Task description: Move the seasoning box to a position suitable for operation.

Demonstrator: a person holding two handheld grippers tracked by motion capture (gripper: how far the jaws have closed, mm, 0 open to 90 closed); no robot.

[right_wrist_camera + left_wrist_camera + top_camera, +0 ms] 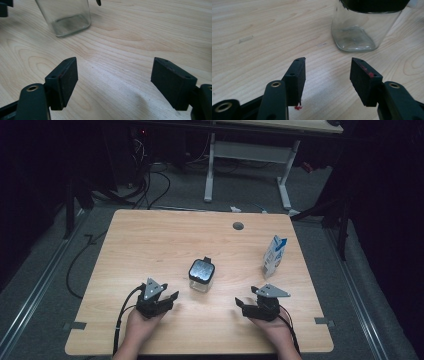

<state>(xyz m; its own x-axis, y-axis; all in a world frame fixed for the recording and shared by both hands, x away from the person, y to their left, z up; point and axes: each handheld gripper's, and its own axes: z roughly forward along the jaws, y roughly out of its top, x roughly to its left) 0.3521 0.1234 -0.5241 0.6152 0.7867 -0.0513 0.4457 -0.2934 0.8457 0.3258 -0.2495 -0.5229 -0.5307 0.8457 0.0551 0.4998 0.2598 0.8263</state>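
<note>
A square clear glass jar (201, 275) with a black lid stands near the middle of the wooden table (150, 245). My left gripper (171, 300) lies low on the table to the jar's near left, pointing toward it. In the left gripper view the jaws (327, 67) stand apart with bare wood between them, and the jar (359, 32) is a short way ahead to the right. My right gripper (241, 306) rests to the jar's near right. Its jaws (113, 67) are spread wide and empty, with the jar (66, 17) farther off at the upper left.
A blue and white carton (275, 256) stands upright toward the table's right edge. A round cable hole (238, 226) sits near the far edge. Beyond the table are a white desk frame (250, 155) and cables on the floor (150, 185).
</note>
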